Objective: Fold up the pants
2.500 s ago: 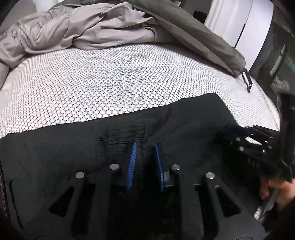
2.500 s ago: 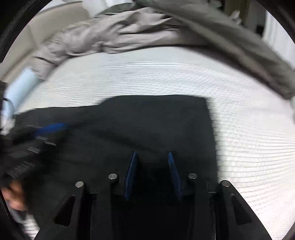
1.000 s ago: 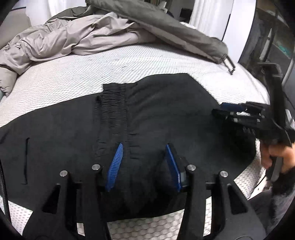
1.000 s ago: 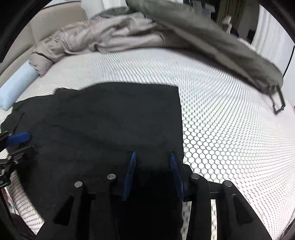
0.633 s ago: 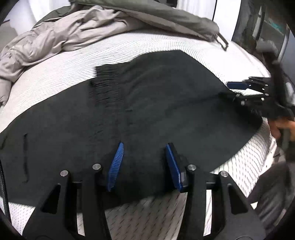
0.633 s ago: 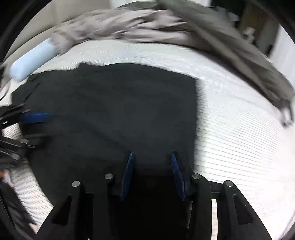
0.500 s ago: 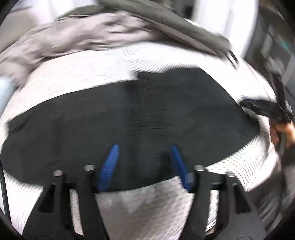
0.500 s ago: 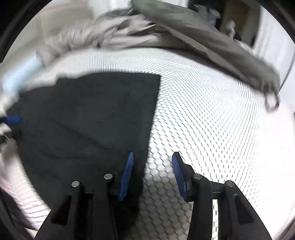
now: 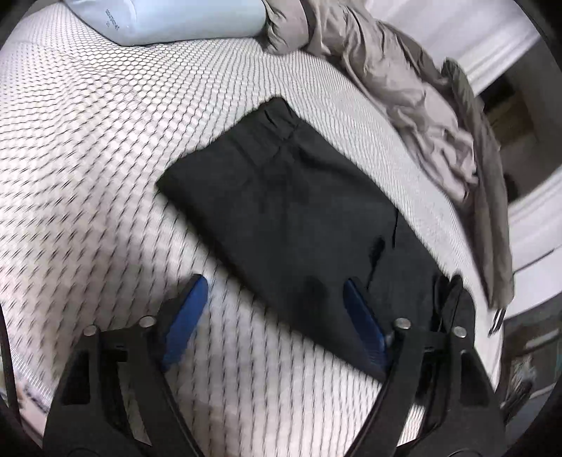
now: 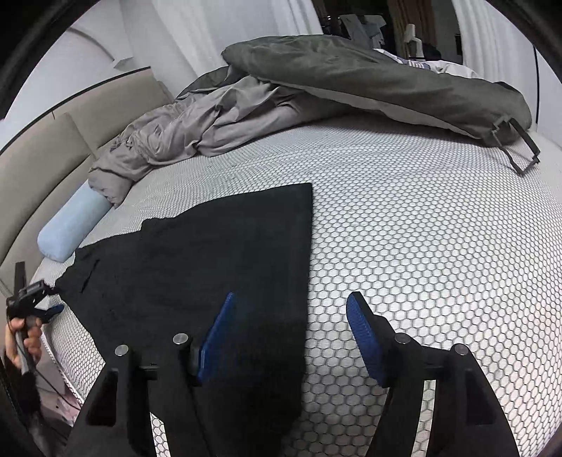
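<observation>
While black pants (image 10: pixel 224 267) lie flat ahead, left gripper (image 9: pixel 274 316) and right gripper (image 10: pixel 291 334) gape empty; soft, limp cloth, likely best pinched at edge.

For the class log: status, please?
Left gripper and right gripper open, empty. Pants flat on bed. Nothing blocking.

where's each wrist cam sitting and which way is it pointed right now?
Left wrist: on the left tool, open, above the mattress, looking along the black pants toward the pillow.
Right wrist: on the right tool, open, at the pants' edge, facing the grey bedding; the person's left hand shows.
Shared: pants, mattress, pillow, bedding.
</observation>
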`<state>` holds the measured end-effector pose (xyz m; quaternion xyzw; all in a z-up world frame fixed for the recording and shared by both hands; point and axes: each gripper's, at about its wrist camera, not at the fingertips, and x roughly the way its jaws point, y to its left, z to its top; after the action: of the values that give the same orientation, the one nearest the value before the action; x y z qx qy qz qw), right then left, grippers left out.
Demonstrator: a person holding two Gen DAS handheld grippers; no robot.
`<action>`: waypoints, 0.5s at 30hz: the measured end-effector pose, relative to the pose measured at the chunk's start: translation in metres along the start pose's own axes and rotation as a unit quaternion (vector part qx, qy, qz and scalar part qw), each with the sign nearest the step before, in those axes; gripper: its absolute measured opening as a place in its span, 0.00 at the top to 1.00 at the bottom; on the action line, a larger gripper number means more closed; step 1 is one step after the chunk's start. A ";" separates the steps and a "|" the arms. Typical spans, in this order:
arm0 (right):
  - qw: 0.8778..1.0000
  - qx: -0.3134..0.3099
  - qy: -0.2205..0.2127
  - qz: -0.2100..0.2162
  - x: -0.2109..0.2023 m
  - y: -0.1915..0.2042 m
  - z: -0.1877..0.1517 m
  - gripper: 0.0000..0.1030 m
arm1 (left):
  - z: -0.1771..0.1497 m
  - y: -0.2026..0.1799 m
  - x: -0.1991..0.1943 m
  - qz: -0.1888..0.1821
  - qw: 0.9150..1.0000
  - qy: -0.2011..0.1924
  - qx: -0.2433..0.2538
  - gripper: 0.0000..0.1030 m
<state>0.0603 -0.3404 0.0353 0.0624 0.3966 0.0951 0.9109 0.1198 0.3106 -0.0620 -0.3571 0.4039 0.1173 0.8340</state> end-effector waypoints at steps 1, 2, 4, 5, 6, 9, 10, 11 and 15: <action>1.000 -0.003 0.001 -0.003 -0.001 -0.001 -0.002 0.35 | 0.005 0.001 0.004 0.003 1.000 -0.012 -0.004 0.61; 1.000 -0.007 0.001 -0.006 0.002 0.000 -0.001 0.35 | 0.010 0.002 0.007 0.014 1.000 -0.020 -0.009 0.73; 1.000 -0.012 0.003 -0.009 0.004 0.001 -0.003 0.35 | 0.014 0.004 0.009 0.024 0.999 -0.030 -0.029 0.92; 1.000 -0.015 0.004 -0.012 0.004 0.001 -0.005 0.35 | 0.014 -0.001 0.007 0.029 0.999 -0.038 -0.026 0.95; 1.000 -0.019 0.004 -0.015 0.003 0.000 -0.007 0.35 | 0.013 -0.014 0.000 0.043 0.997 -0.059 0.000 0.98; 0.999 -0.021 -0.003 -0.026 0.001 0.000 -0.005 0.35 | 0.002 -0.056 -0.027 0.067 0.988 -0.121 0.073 1.00; 0.999 -0.021 -0.007 -0.025 0.000 0.000 -0.003 0.35 | -0.003 -0.075 -0.039 0.069 0.982 -0.145 0.101 1.00; 0.999 -0.019 -0.011 -0.025 -0.002 0.000 -0.002 0.35 | -0.007 -0.092 -0.048 0.067 0.976 -0.166 0.123 1.00; 0.999 -0.020 -0.029 -0.027 -0.010 0.003 0.003 0.35 | -0.043 -0.178 -0.087 0.008 0.954 -0.210 0.215 1.00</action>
<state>0.0555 -0.3399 0.0452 0.0357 0.3698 0.0763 0.9253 0.1245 0.1612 0.0756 -0.1332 0.2383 0.1065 0.9561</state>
